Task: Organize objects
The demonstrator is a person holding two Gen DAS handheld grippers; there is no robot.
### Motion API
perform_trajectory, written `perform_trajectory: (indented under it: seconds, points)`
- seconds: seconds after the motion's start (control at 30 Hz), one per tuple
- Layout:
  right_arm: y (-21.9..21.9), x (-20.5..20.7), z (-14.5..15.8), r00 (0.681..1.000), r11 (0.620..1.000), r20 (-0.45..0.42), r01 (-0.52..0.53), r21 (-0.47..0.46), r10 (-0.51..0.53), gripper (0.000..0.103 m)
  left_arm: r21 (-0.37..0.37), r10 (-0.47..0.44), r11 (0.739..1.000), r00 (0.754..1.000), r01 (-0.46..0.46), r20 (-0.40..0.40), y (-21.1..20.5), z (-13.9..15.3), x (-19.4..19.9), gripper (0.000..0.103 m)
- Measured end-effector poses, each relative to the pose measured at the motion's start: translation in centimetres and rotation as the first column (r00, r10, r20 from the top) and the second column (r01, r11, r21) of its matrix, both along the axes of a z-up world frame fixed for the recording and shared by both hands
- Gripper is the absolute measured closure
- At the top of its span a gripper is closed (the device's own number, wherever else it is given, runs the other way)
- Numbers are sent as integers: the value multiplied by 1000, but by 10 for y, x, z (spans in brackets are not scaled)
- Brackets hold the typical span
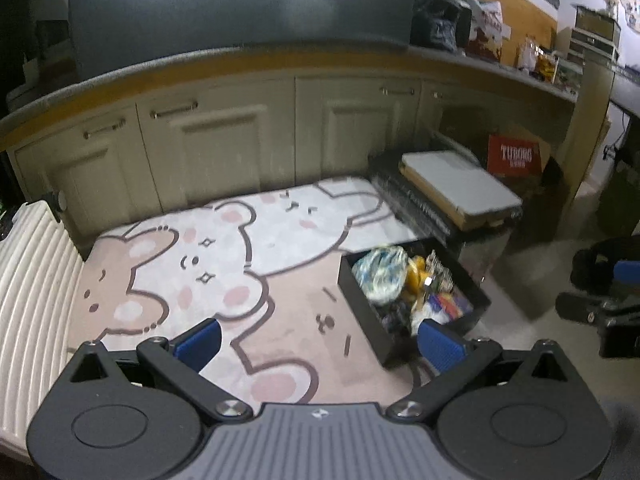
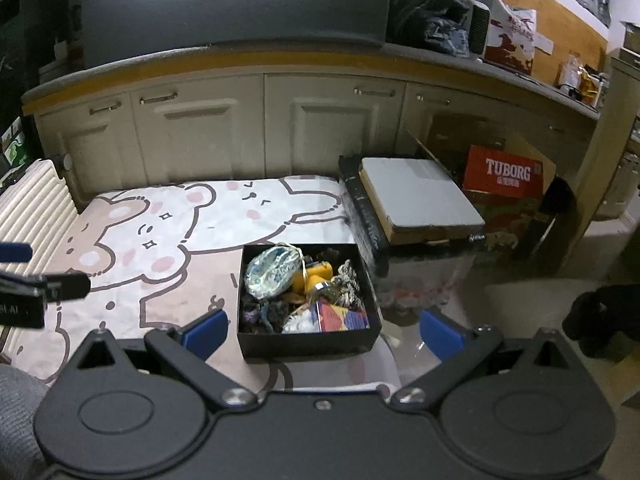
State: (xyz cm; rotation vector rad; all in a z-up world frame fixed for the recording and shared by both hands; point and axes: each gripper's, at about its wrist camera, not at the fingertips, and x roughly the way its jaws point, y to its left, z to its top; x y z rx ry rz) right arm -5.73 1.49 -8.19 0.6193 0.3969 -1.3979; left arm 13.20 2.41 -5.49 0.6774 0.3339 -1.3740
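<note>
A black open box (image 2: 308, 342) (image 1: 362, 310) sits on the pink bear-print mat (image 2: 160, 232) (image 1: 224, 264) near its right edge. Inside lie a blue-white crumpled pouch (image 2: 272, 270) (image 1: 380, 274), yellow items (image 2: 316, 276), dark tangled pieces and a red-blue card (image 2: 340, 316). My right gripper (image 2: 322, 330) hovers open just in front of the box, with nothing between its blue pads. Left of the box, my left gripper (image 1: 320, 344) is open and empty over the mat. Each gripper shows at the edge of the other's view.
Cream cabinet doors (image 2: 208, 132) under a grey counter stand behind the mat. A ribbed white suitcase (image 1: 32, 280) lies at the left. Right of the mat is a black case with a grey board (image 2: 416, 200) on it, then a red Tuborg carton (image 2: 506, 172).
</note>
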Motion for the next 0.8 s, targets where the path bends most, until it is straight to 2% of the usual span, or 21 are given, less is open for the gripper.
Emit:
perform_trajectory:
  seconds: [0.2,0.33,0.8]
  points:
    - [1,6,-10,1000,1000,0,-7,22,7,0,40,6,999,1000,-6,3,2,-14,3,0]
    - [0,5,-16,1000,999,6,11,37,-11,0,31,23,999,1000,-23,-19,2,-13,8,0]
    - [0,9,-19,1000,999,-14,19,38,-19,0,48,15,999,1000,-15,-11,0,-15,11,0]
